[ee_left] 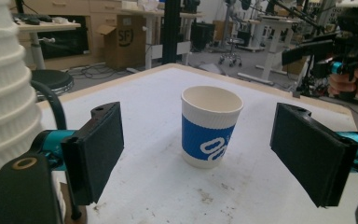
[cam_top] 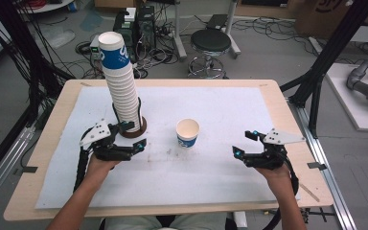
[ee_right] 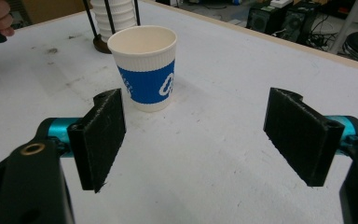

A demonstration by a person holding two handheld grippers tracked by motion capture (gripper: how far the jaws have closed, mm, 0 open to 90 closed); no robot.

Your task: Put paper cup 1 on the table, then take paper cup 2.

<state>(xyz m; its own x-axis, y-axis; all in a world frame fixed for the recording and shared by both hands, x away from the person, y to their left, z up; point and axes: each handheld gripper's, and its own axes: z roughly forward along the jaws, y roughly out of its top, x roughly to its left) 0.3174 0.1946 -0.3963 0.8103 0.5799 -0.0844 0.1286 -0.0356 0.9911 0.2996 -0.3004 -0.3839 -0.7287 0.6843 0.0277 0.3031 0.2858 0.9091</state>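
A single paper cup (cam_top: 188,132) stands upright near the middle of the table (cam_top: 278,103), on a white sheet (cam_top: 211,105) whose surface is matt and faintly smudged with dark specks; the cup is a tapered cylinder with a ribbed white wall, a smooth rolled rim, and a blue band bearing a white looped mark (its inside is plain cream and holds nothing that can be seen). The left gripper (cam_top: 133,136) hovers just left of it, the right gripper (cam_top: 244,143) farther off on the other side; both have their jaws spread wide with nothing between the flat, black, rough-faced pads (ee_left: 100,149), and the cup sits apart from each, framed in the gap in both gripper views.

Behind the left gripper rises a tall stack of cups (cam_top: 120,81) of the same ribbed paper, leaning slightly, held by thin black rods on a round brown base (cam_top: 141,130); it stands close beside that gripper's inner jaw, and crowds the left edge of the left gripper view. Beyond the table's pale wooden border lie a black round stool (cam_top: 211,43), tangled cables (cam_top: 158,55) and dark frame posts (cam_top: 330,52).
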